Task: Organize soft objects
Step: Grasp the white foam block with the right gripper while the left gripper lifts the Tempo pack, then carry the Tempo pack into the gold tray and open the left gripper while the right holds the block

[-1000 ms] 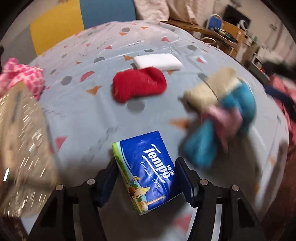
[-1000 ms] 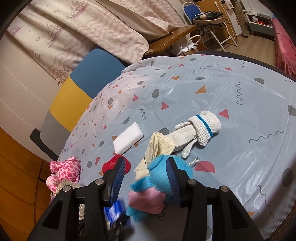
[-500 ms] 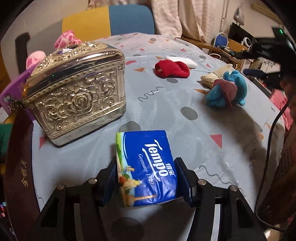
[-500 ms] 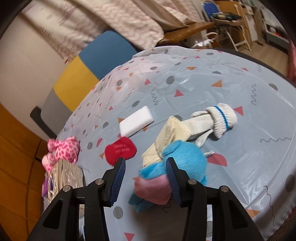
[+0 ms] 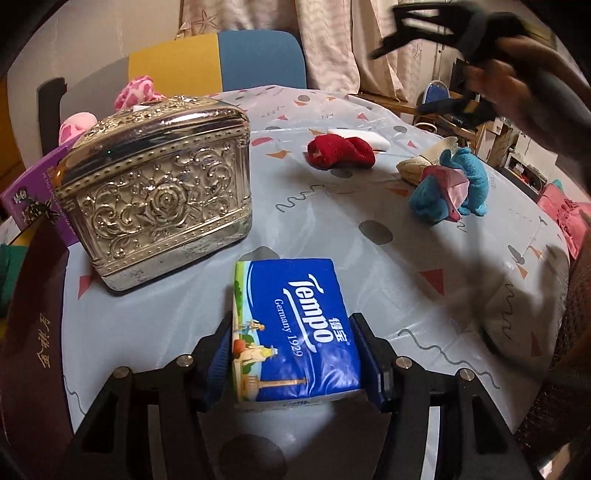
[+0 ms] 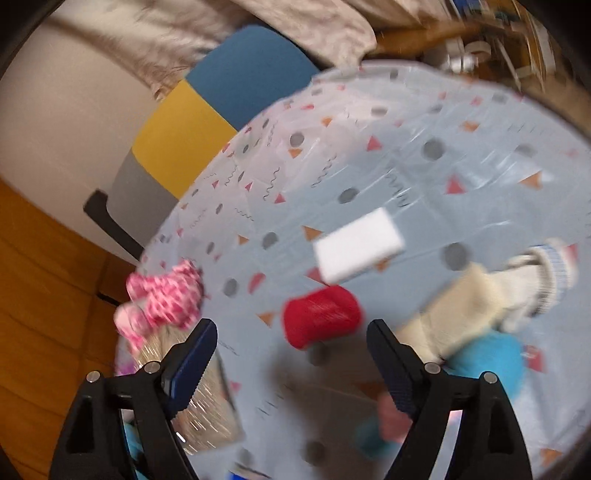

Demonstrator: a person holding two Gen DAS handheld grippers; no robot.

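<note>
My left gripper is shut on a blue Tempo tissue pack, held low over the table near its front edge. My right gripper is open and empty, above a red sock; it also shows in the left wrist view, raised at the upper right. On the table lie the red sock, a white sponge, a blue and pink plush toy, a beige cloth and a white sock.
An ornate silver box stands on the left of the round patterned table, with a pink spotted plush behind it. A purple book sits at the left edge. A yellow and blue chair stands behind.
My right gripper has opened wide and swung left from the blue plush toward the red sock. My left gripper has kept hold of the tissue pack and settled near the silver box.
</note>
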